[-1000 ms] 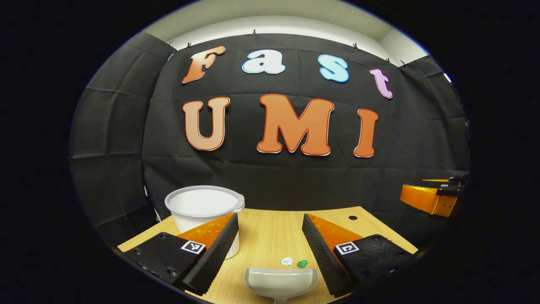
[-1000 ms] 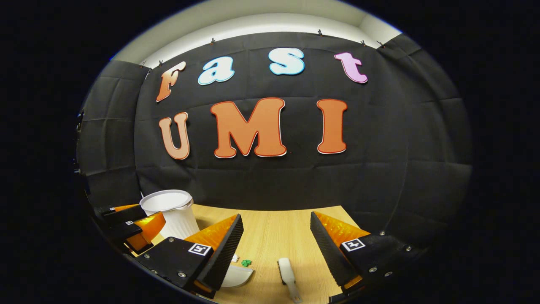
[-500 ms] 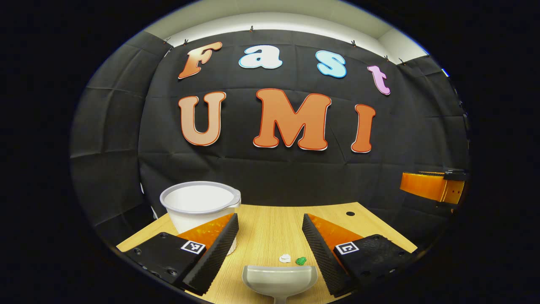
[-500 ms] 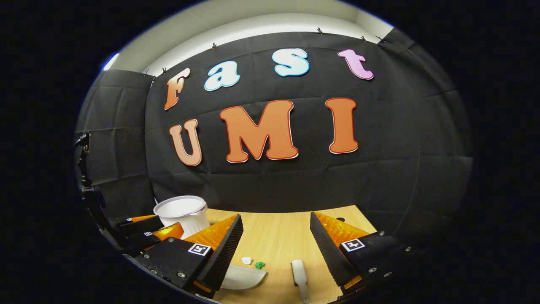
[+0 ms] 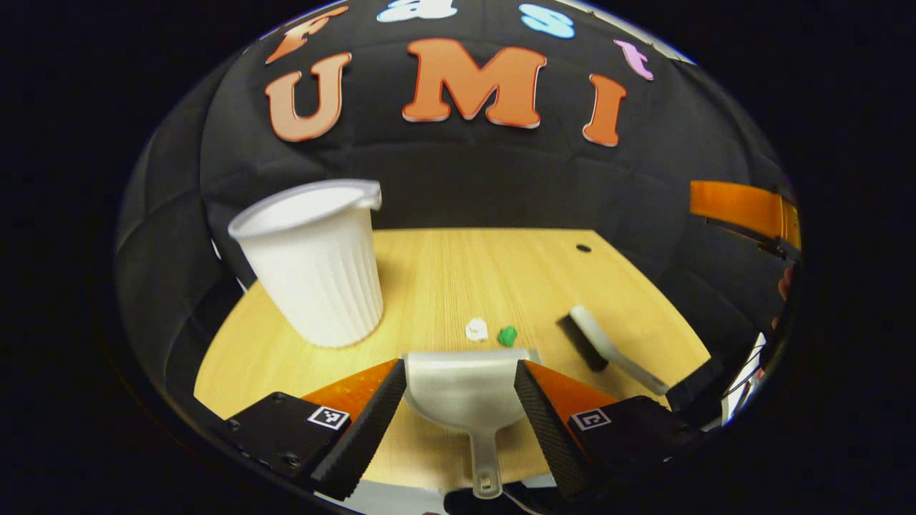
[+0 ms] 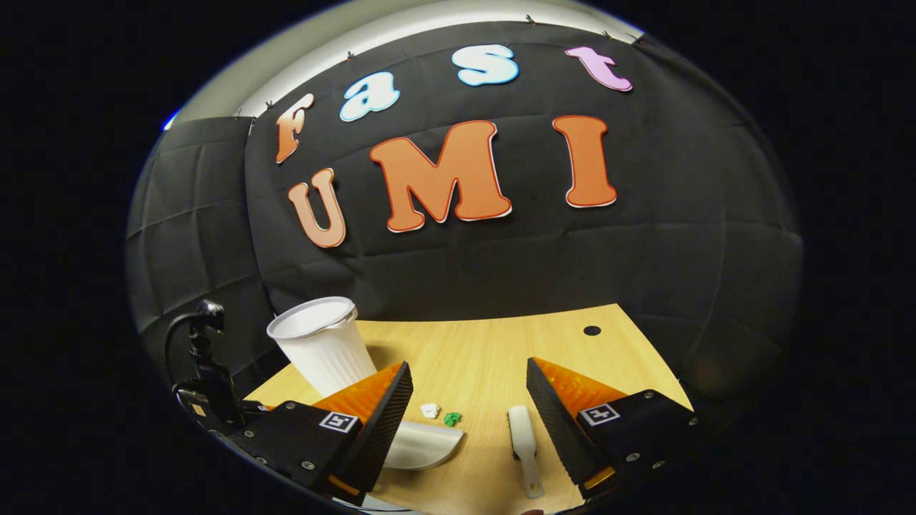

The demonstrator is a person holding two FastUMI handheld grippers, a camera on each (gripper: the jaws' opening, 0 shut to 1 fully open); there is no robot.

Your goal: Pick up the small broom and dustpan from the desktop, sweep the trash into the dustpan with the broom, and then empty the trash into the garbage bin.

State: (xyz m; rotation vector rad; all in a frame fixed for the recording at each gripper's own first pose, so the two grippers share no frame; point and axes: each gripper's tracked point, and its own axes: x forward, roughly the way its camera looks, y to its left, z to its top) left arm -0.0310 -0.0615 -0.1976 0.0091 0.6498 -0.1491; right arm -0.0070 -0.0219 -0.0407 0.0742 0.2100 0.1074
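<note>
A pale grey dustpan [image 5: 464, 390] lies on the wooden desktop [image 5: 458, 272], its handle pointing toward me. My left gripper [image 5: 459, 366] stands open, one finger on either side of the pan and apart from it. Just beyond the pan's lip lie a white scrap [image 5: 476, 330] and a green scrap [image 5: 507, 335]. To the right rests the small broom [image 5: 600, 346], with dark bristles and a white handle. My right gripper [image 6: 470, 366] is open above the desk; the broom [image 6: 523, 438] lies between its fingers, nearer the right one. The dustpan [image 6: 424, 447] and scraps [image 6: 441, 414] sit by its left finger.
A white ribbed bin [image 5: 315, 261] stands upright at the desk's left rear, also the bin [image 6: 322, 347] in the right gripper view. A small dark hole [image 5: 583, 248] marks the far right of the desktop. A black device with a cable [image 6: 206, 372] shows at the left edge.
Both views have tipped down toward the desk. My left gripper has come forward so the dustpan now lies between its fingers. The right gripper has shifted slightly; the broom sits more between its fingers.
</note>
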